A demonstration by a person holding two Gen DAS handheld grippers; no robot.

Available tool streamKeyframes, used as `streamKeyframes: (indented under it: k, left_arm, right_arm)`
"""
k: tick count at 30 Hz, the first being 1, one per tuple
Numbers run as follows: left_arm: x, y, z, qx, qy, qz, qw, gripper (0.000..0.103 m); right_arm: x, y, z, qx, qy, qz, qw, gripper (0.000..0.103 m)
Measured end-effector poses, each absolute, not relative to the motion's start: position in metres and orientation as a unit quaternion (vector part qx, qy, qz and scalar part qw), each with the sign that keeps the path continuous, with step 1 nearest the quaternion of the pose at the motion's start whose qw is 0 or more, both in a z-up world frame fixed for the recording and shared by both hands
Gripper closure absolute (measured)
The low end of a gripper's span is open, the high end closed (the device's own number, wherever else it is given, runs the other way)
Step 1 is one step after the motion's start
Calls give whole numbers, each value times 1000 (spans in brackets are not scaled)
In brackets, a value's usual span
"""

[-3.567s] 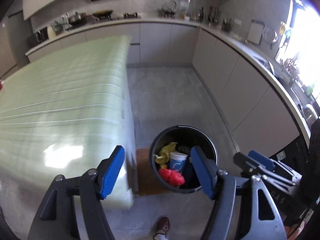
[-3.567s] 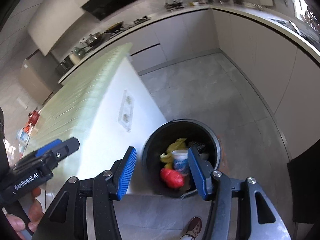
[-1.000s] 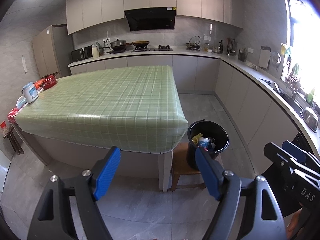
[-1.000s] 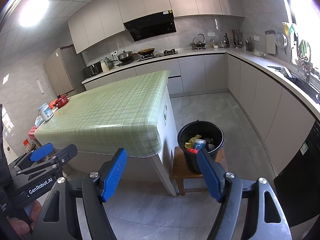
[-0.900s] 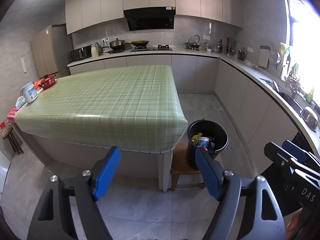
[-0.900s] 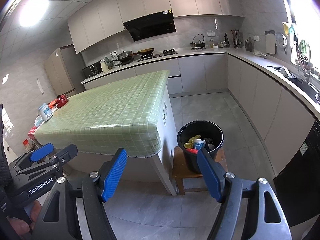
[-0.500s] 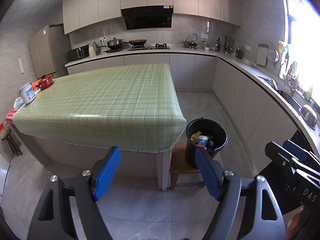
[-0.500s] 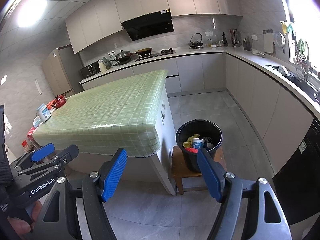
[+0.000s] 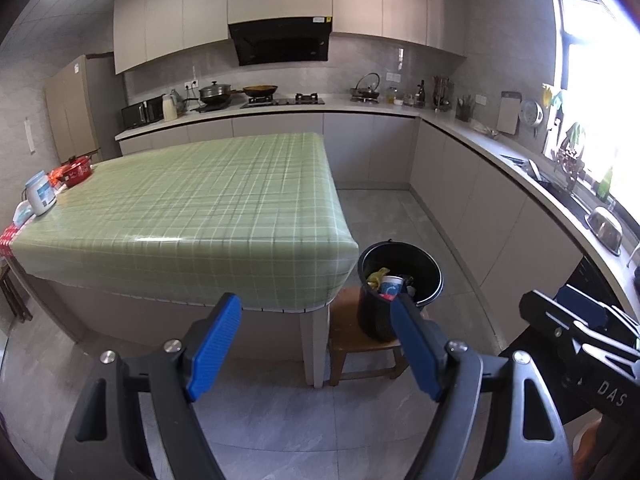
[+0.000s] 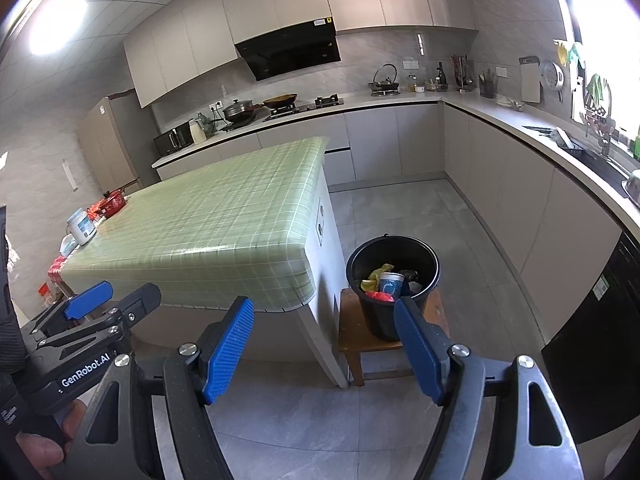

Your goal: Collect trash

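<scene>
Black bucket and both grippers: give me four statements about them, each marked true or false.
1. The black bucket stands on a wooden stool. True.
2. The bucket is empty. False: a paper cup and yellow and red scraps lie in it.
3. The right gripper is open and holds nothing. True.
4. The left gripper clamps a cup. False: its jaws stand open with nothing between them.

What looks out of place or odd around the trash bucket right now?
Nothing is spilled or damaged. The only oddity: the black bucket stands on a small wooden stool rather than the floor, beside the island's corner. The trash sits inside it, paper cup upright.
</scene>
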State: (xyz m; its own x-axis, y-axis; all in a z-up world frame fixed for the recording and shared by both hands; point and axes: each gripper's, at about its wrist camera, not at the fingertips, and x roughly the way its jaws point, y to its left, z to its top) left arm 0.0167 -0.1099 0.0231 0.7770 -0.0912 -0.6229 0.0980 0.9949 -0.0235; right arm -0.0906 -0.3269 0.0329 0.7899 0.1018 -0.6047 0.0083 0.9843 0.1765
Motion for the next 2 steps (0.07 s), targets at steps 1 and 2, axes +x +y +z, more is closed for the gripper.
streamKeyframes:
  k: [1, 2]
  left_arm:
    - [18, -111, 23, 7, 333, -52, 942, 20]
    - [20, -111, 23, 9, 339, -51, 939, 17]
  right_arm:
    - [-91, -327, 33, 86, 323, 24, 942, 28]
    - [-91, -327, 32, 87, 324, 23, 942, 28]
